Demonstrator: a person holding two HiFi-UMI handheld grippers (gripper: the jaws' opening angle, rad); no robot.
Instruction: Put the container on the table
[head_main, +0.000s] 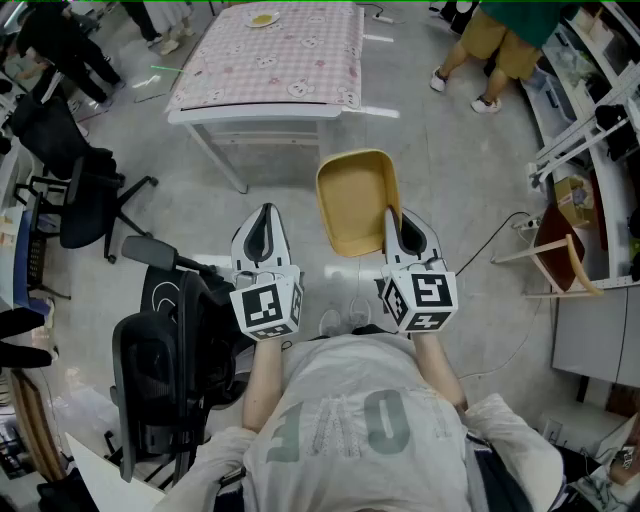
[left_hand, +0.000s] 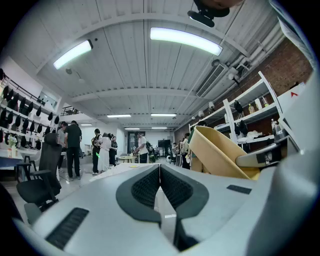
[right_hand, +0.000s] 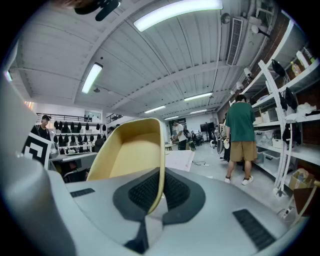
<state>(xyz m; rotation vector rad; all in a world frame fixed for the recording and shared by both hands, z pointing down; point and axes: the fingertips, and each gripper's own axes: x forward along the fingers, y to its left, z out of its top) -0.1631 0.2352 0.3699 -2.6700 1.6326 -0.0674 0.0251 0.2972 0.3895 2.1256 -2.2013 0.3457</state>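
Carrying: right tool (head_main: 393, 222) pinches the rim of the tan plastic container (head_main: 352, 205) in mid-air, left tool (head_main: 264, 216) pressed together and empty; next, probably forward to the pink-checked desk (head_main: 262, 108) at 12 o'clock, then lower.

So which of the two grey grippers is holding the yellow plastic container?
The right gripper: its jaws pinch the rim of the yellow plastic container. The left gripper has its jaws together with nothing between them.
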